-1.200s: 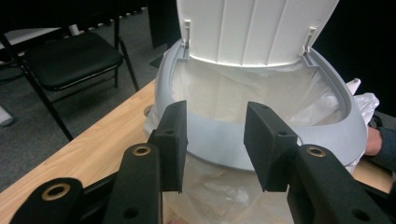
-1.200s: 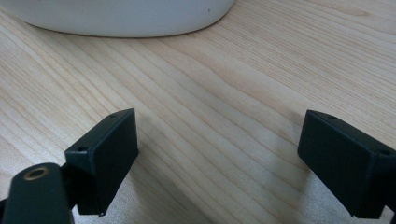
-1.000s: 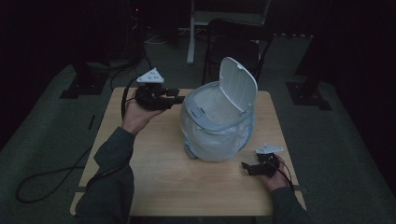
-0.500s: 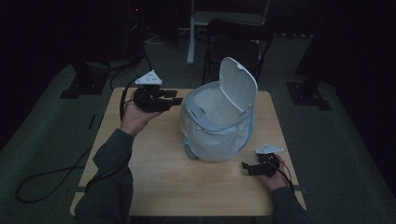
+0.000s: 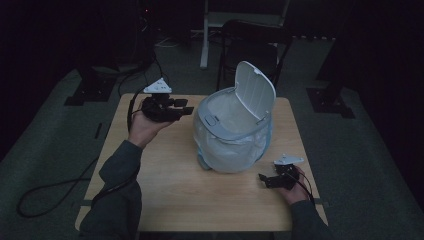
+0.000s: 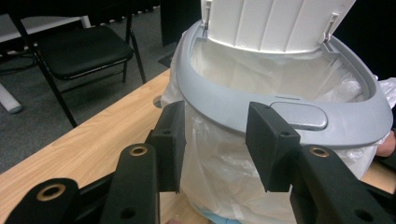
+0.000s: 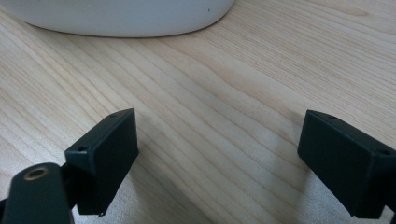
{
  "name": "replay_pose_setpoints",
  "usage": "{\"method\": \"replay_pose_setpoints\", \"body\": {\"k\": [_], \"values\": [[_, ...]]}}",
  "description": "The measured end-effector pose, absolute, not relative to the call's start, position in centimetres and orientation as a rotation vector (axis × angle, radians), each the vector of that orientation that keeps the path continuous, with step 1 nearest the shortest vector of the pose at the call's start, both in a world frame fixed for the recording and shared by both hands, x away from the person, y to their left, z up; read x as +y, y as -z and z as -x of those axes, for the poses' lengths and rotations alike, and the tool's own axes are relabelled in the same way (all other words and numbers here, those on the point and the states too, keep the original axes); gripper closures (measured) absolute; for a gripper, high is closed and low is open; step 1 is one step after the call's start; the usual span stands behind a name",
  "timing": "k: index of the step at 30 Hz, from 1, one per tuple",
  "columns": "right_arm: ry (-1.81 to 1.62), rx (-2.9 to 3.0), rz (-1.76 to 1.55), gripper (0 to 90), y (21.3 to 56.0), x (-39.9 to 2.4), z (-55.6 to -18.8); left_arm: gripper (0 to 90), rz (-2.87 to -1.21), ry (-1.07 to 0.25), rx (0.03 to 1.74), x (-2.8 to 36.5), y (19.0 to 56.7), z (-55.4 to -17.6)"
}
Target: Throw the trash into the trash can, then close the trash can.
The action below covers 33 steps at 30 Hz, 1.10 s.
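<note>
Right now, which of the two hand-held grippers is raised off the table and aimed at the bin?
The left hand-held gripper: it is held up beside the lidded bin's grey rim, jaws open. The right hand-held gripper sits low at the wooden table, jaws open.

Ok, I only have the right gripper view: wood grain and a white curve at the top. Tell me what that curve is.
Observer: It's the base of a small bin lined with a plastic bag, standing mid-table.
Operator: Give me the lid state.
Observer: The white lid is flipped up and the bin's mouth is open.
Operator: Report the left gripper.
Observer: The left gripper is held in the air beside the bin's grey rim, jaws open, nothing between them, not touching it.
Operator: And mine, from above.
Observer: The right gripper sits low on the table near the bin's right side, jaws open and empty.
</note>
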State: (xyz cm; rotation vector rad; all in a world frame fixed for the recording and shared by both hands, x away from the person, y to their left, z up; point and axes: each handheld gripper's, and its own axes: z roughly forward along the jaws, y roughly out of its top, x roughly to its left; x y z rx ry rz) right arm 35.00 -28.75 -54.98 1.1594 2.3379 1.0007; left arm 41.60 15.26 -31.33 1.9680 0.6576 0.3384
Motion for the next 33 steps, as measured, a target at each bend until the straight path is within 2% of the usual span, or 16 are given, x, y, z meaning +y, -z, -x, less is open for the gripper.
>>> {"method": "replay_pose_setpoints", "body": {"k": [14, 23, 33], "values": [[-1.006, 2.333, -1.157, 14.3, 55.0, -28.7, -34.9, 56.2, -1.969, -0.37, 0.734, 16.7, 34.0, -41.1], [-1.0, 2.311, -1.193, 31.5, 54.6, -28.6, -34.6, 55.1, -1.966, -0.36, 0.786, 17.5, 36.5, -40.4], [-1.075, 2.269, -1.185, 45.4, 52.9, -28.5, -34.4, 55.0, -1.964, -0.358, 0.832, 18.4, 39.0, -40.0]]}}
